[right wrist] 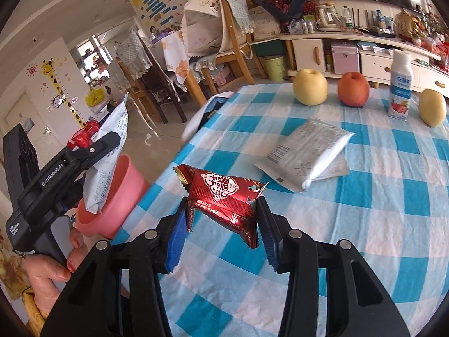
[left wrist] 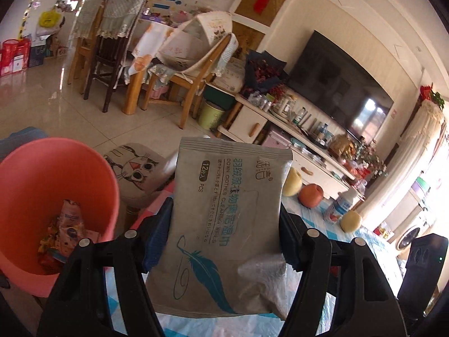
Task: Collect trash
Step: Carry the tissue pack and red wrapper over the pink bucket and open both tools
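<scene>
My left gripper [left wrist: 224, 230] is shut on a grey wet-wipes packet [left wrist: 224, 219] with a blue feather print, held upright over the table's left edge. To its left, lower down, stands a pink bin [left wrist: 36, 185] with several wrappers inside. In the right wrist view that same left gripper [right wrist: 103, 151] carries the packet [right wrist: 112, 157] above the pink bin [right wrist: 118, 196], with a hand [right wrist: 47, 269] on its handle. My right gripper [right wrist: 221, 221] is shut on a dark red snack wrapper [right wrist: 224, 199], lifted over the blue-and-white checked tablecloth [right wrist: 350, 224]. A silver pouch [right wrist: 306, 151] lies flat on the cloth further back.
Two yellow pears [right wrist: 310, 86], a red apple [right wrist: 353, 89] and a small yogurt bottle [right wrist: 400, 85] stand along the table's far edge. Beyond it are wooden chairs [right wrist: 233, 33], a green bin [right wrist: 276, 67], a low white TV cabinet [right wrist: 364, 53] and a cat-print stool [left wrist: 137, 171].
</scene>
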The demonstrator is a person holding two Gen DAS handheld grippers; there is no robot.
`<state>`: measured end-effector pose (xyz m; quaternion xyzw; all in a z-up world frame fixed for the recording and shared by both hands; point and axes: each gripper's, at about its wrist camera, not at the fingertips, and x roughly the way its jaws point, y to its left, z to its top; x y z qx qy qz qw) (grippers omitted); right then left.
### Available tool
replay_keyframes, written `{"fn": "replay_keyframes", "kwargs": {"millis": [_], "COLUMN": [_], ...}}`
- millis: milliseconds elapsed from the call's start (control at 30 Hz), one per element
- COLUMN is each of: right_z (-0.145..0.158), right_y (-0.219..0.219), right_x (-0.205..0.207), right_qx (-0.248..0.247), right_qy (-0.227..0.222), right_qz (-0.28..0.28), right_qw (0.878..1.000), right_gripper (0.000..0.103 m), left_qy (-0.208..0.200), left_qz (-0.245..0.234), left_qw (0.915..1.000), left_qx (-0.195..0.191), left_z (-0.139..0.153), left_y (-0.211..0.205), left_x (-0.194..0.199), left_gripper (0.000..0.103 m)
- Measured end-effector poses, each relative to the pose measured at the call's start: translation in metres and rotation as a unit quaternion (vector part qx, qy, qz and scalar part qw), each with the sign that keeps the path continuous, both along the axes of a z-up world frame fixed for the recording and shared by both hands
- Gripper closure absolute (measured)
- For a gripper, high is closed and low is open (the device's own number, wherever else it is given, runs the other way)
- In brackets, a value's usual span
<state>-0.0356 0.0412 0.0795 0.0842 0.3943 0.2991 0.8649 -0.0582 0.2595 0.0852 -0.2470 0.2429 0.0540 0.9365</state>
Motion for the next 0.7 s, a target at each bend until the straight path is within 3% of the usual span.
{"fn": "replay_keyframes", "kwargs": {"millis": [200,433,700], "right_z": [0.017,0.026,0.015], "right_y": [0.081,0.179,0.255], "right_x": [0.000,0.003,0.018], "right_qx": [0.008,0.024,0.026], "right_qy": [-0.009,-0.005,0.015], "right_qz": [0.066,0.143,0.172], "right_qw": [0.998,0.989,0.985], "right_gripper": [0.055,0.055,0.051], "left_qy": [-0.007,0.013,0.042], "left_qz": [0.108,0.240,0.292], "left_qw": [0.9933,0.9653,0.9432], "left_qx": [-0.041,-0.101,-0.152], "left_z": [-0.003,-0.021,-0.041], "left_y": [0.056,0.118,0.161], "left_x": [-0.022,-0.050,-0.059], "left_gripper": [0.035,0.034,0.031]}}
